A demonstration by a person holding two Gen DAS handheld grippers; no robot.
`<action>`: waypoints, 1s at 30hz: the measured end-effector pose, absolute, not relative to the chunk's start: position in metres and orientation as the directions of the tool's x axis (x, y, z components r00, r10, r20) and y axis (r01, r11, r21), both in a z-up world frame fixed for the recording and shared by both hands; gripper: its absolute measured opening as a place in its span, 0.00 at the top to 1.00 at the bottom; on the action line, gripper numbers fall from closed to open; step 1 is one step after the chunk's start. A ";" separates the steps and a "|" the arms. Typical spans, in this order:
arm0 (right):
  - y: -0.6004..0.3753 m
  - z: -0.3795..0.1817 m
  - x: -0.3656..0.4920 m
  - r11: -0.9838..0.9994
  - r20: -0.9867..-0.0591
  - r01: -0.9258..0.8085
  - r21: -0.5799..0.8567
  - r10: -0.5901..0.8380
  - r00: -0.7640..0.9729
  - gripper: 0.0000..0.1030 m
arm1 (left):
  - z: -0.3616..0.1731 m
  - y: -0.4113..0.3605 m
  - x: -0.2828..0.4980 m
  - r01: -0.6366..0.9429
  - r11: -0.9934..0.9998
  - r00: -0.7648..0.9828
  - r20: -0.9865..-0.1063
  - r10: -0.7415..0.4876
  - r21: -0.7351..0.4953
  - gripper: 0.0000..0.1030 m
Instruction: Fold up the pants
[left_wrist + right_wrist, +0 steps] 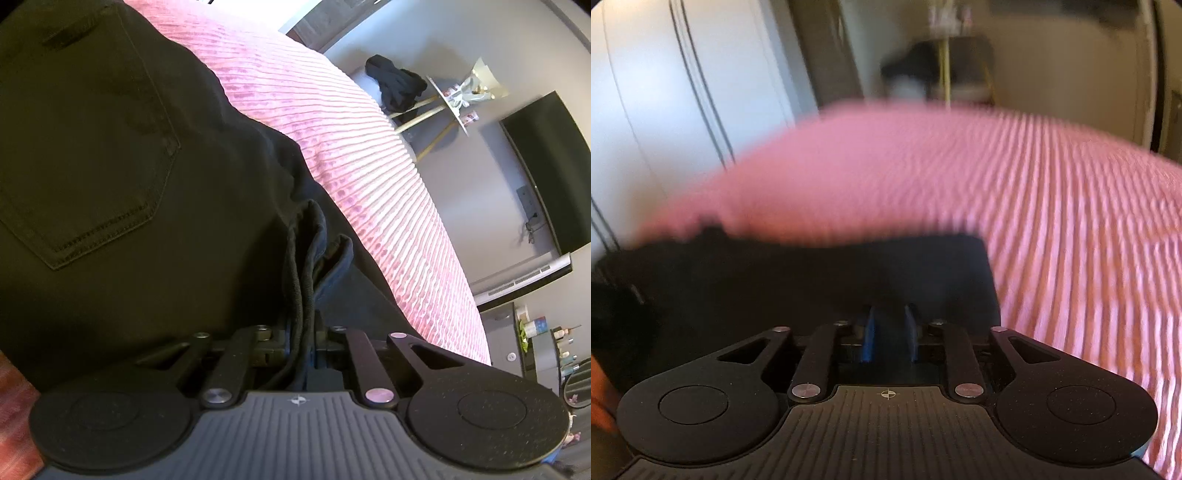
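Clamped tight, the jaws of the left gripper [301, 332] are pinching a bunched, several-layer ridge of the dark pants [110, 166] at its edge, near where the cloth meets the pink ribbed bedspread [351, 147]. Most of the garment is lying to the left of that grip, seat side up, with a stitched back pocket [85, 147] showing. Because the bite is taking a crumpled wad rather than a flat hem, I am judging that one layer could be slipping free as the cloth is carried, leaving the fold lopsided; lifting could also be dragging the loose bulk into fresh wrinkles.

Moving to the right wrist view, the right gripper [890, 332] is sitting low over a flatter, squared-off dark panel of the pants, whose right edge is lying on the bedspread. Its blue pads [868, 338] are standing apart with a clear gap and nothing visibly caught between them, so it is reading as released. The whole view is smearing with motion blur, which suggests fast movement; closing at that pace, it could be missing the edge, grabbing the bedspread along with the fabric, or pulling against the left hold and skewing the crease.
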State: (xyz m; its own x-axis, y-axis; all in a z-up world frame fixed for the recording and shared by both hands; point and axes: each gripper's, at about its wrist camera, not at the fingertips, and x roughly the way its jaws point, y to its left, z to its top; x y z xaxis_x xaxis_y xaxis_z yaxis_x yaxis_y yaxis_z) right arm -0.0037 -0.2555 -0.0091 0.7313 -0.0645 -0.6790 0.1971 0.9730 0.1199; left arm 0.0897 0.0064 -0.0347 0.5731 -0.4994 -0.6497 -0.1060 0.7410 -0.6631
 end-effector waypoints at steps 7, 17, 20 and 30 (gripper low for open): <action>-0.247 0.004 -0.011 0.978 -0.604 0.136 0.157 -0.014 0.797 0.78 | -0.035 0.009 0.087 -0.121 0.736 0.580 -0.649 -0.492 -0.666 0.92; -0.253 0.004 -0.013 0.971 -0.581 0.139 0.196 0.001 0.814 0.75 | -0.029 0.009 0.080 -0.098 0.767 0.627 -0.638 -0.447 -0.634 0.92; -0.251 -0.008 -0.004 0.976 -0.646 0.150 0.159 -0.012 0.764 0.70 | -0.046 0.015 0.086 -0.177 0.735 0.588 -0.670 -0.454 -0.654 0.80; -0.258 -0.011 -0.010 0.967 -0.632 0.138 0.212 0.028 0.775 0.60 | -0.022 0.089 0.029 -0.269 0.609 0.816 -0.512 -0.268 -0.746 0.14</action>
State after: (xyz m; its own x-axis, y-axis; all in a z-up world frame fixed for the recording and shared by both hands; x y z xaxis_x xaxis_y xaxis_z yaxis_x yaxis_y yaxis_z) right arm -0.0099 -0.2577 -0.0105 0.7746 0.0280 -0.6318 0.1380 0.9674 0.2121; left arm 0.0292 0.0887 -0.0217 0.8159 -0.2677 -0.5124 -0.2688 0.6090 -0.7463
